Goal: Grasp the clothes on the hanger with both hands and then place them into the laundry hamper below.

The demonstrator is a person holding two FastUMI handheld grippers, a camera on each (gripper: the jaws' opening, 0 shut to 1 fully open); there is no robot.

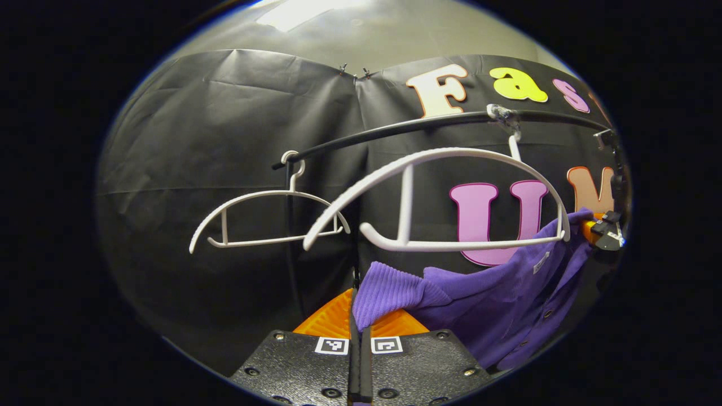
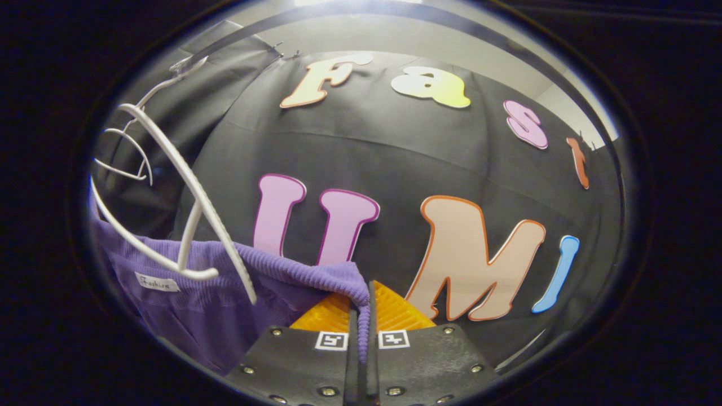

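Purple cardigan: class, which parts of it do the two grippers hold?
Left gripper pinches the purple cardigan at one ribbed edge; right gripper pinches another ribbed edge.

Both grippers raised, fingers pressed together on cloth

The left gripper (image 1: 360,327) has its fingers closed on a fold of the purple garment (image 1: 496,304). The right gripper (image 2: 364,318) is closed the same way on the garment's ribbed edge; it also appears far off in the left gripper view.
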